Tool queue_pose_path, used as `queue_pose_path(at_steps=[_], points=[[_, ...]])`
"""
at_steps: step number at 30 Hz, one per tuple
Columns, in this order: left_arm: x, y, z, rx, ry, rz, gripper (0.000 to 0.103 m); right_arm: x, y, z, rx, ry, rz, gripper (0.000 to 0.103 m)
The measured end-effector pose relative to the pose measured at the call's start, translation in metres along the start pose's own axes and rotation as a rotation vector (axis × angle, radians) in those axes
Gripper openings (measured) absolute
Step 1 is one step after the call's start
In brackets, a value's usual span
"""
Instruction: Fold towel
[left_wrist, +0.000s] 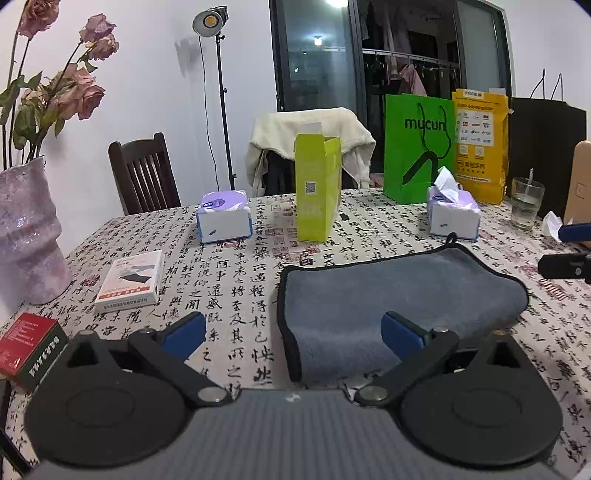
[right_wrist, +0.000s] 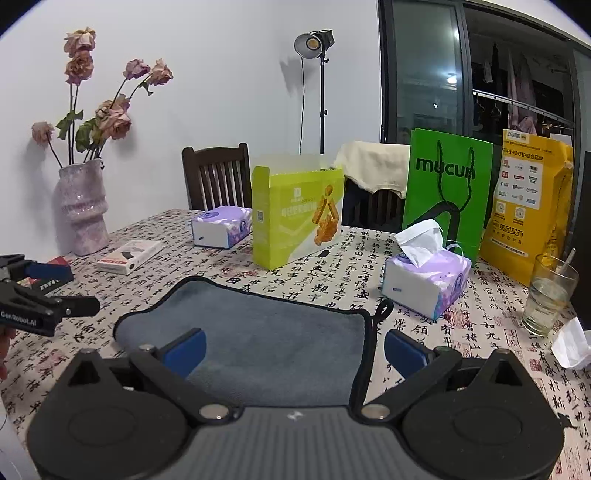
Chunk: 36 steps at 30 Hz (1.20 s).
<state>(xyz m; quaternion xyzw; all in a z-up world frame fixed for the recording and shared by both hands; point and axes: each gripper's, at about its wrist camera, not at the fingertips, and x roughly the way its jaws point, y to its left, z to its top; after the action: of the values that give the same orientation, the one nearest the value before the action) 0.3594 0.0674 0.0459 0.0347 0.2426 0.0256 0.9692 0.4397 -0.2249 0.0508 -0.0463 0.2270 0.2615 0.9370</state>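
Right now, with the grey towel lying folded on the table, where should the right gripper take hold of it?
Probably the black-edged corner by the hanging loop of the grey towel, coming in low from the towel's right side. That edge lies free and flat, near the right gripper, whose jaws stand wide open; the opposite end is a rounded fold.

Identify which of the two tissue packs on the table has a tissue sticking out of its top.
The tissue pack nearest the green bag has a white tissue poking up. The other pack, beside the yellow-green box, has a flat top.
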Motion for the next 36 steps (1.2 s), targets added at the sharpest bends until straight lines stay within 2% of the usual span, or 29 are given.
queue_pose_path(at_steps=[18, 36], points=[[-0.054, -0.016, -0.016, 0.012, -0.03, -0.022, 0.103, -0.054, 0.021, -0.022, -0.001, -0.033, -0.012, 0.103], [-0.099, -0.024, -0.028, 0.016, -0.064, -0.048, 0.103, -0.099, 0.044, -0.029, -0.02, -0.061, -0.018, 0.103]])
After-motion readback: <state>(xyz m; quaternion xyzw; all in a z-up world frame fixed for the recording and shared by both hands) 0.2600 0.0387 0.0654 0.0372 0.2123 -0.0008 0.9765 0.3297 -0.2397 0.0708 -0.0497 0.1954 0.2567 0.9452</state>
